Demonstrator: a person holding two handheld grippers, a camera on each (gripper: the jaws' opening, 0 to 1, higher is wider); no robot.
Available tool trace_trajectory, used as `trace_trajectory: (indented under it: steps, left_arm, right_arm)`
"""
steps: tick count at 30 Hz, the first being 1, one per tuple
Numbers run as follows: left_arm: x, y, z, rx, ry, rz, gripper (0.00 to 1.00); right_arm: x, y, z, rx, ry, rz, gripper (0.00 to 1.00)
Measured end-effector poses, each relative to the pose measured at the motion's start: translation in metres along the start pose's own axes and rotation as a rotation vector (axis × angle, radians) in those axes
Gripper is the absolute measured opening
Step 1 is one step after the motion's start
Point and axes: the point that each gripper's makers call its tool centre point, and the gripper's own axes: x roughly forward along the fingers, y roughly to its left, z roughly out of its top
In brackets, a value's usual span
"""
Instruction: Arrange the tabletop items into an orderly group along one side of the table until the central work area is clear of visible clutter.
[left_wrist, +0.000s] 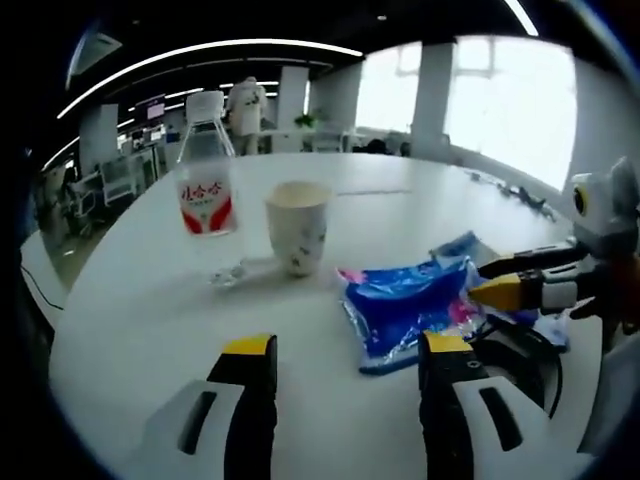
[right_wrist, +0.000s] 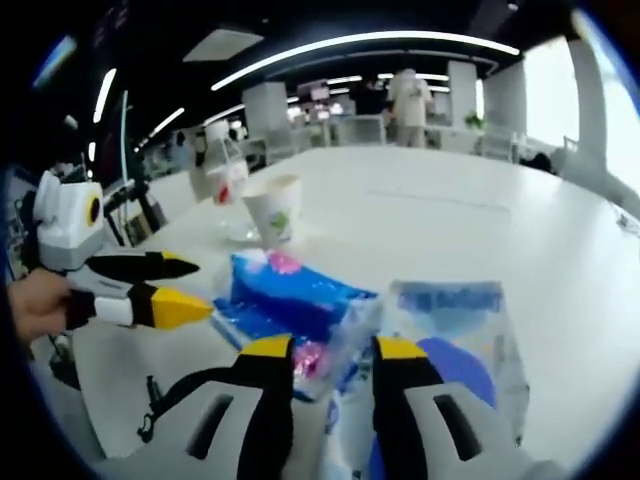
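A paper cup (left_wrist: 297, 226) stands upright on the smooth white counter (left_wrist: 400, 200). Just beside it stands a clear plastic bottle (left_wrist: 205, 175) with a red label. Near the cup lies a crinkly blue packet (left_wrist: 405, 305) — glossy and flat. The left gripper (left_wrist: 345, 350) hovers short of the packet, jaws apart. The right gripper (right_wrist: 330, 352) is narrowly parted over a clear bag (right_wrist: 455, 320) — whether it pinches anything, I cannot tell.

Daylight from blown-out windows (left_wrist: 500, 100) and curved ceiling light strips (right_wrist: 360, 45) brightens the white table (left_wrist: 400, 200). Fisheye bending warps the edges; both views are soft, the background office blurred, shadows faint.
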Motion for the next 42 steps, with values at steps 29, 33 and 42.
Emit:
trace_trajectory:
  steps: [29, 33, 42]
  left_arm:
    - [0.011, -0.014, -0.016, -0.096, 0.045, -0.050, 0.03]
    - [0.010, -0.016, -0.016, -0.095, 0.049, -0.055, 0.02]
    - [0.004, -0.019, -0.012, -0.121, 0.054, -0.070, 0.01]
  right_arm:
    - [0.005, 0.005, -0.016, 0.072, 0.040, 0.004, 0.00]
    - [0.004, 0.006, -0.015, 0.072, 0.039, 0.009, 0.00]
    - [-0.003, 0.006, -0.008, 0.083, 0.020, 0.016, 0.00]
